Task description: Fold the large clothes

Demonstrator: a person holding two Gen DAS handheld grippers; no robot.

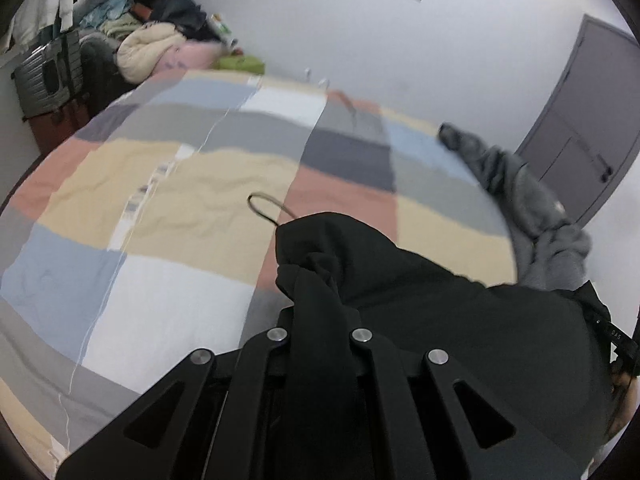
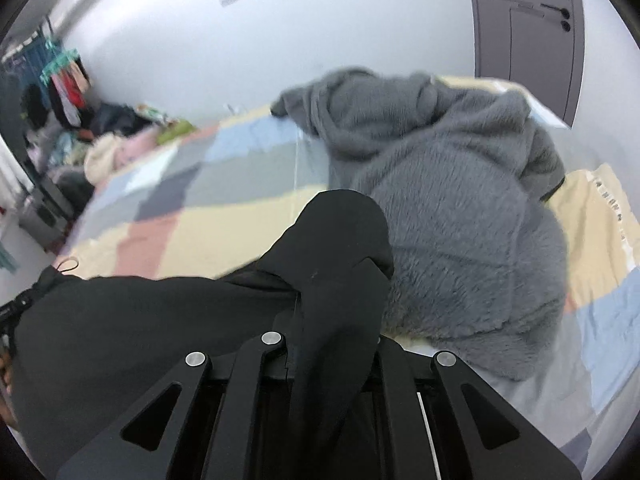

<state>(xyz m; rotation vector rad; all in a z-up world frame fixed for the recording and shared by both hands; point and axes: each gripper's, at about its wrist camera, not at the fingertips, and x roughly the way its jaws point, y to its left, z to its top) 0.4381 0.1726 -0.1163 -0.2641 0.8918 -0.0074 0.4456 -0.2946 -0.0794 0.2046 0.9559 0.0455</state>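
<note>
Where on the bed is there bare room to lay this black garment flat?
Free: the patchwork bedspread left of the black garment, up to the clothes pile at the wall. Crowded: the right side, under the grey fleece.

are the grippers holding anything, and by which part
Both hold the black garment: the left gripper pinches a bunched fold near the drawcord loop, the right gripper another bunched fold. Which part cannot be told.

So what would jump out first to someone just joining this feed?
The black garment, bunched low in both views and pinched in the left gripper and the right gripper. Next, the fluffy grey garment, heaped on the right side of the pastel patchwork bedspread. Last, the clothes pile against the far wall, upper left.
</note>
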